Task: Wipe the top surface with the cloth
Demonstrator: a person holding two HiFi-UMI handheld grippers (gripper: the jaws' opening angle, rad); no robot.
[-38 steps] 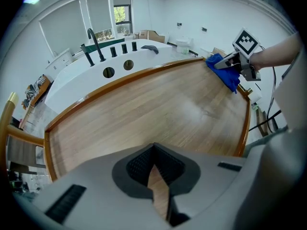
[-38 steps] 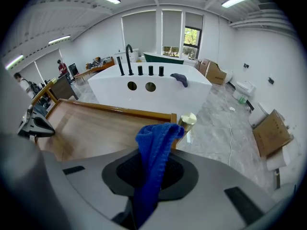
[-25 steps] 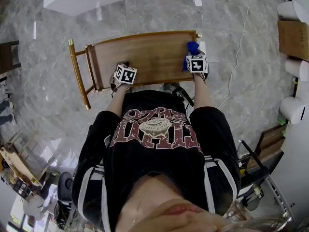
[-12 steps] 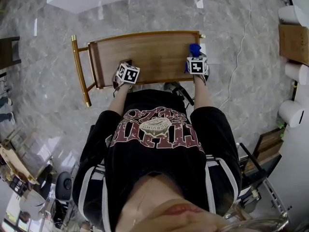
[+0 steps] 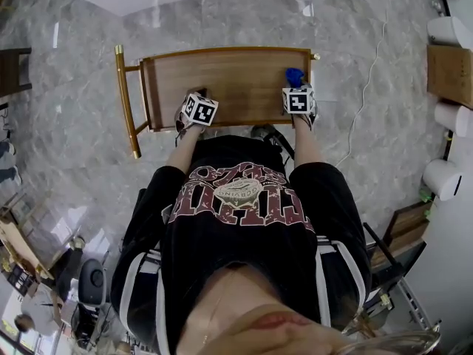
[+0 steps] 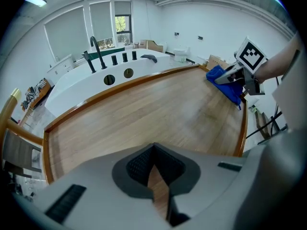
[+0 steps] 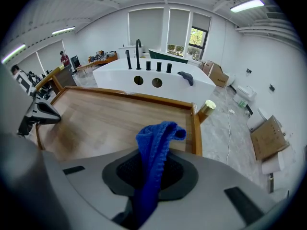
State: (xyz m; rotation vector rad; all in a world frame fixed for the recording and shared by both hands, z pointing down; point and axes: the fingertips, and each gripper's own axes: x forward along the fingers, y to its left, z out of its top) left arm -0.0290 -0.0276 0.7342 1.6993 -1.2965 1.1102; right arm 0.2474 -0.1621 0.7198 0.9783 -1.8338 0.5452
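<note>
The wooden top [image 5: 236,80] of a gold-framed cart lies in front of me. My right gripper [image 5: 295,87] is over its near right corner, shut on a blue cloth [image 5: 294,76]. In the right gripper view the cloth [image 7: 156,138] rises out of the jaws of the right gripper [image 7: 152,153] and droops over the wood [image 7: 105,119]. My left gripper [image 5: 192,97] is at the near left part of the top, and in its own view the left gripper [image 6: 153,150] is shut with nothing in it. From there the cloth [image 6: 223,80] shows at the far right edge.
The cart has a gold handle bar [image 5: 124,98] at its left end and a raised rim [image 7: 195,128]. Beyond it stands a white counter [image 7: 153,83] with black taps. A cable [image 5: 362,87] runs over the marble floor; cardboard boxes [image 5: 449,65] and white cylinders [image 5: 443,176] stand at the right.
The head camera has shifted a little. The right gripper with the cloth has slid slightly left from the top's right edge. The left gripper stays where it was.
</note>
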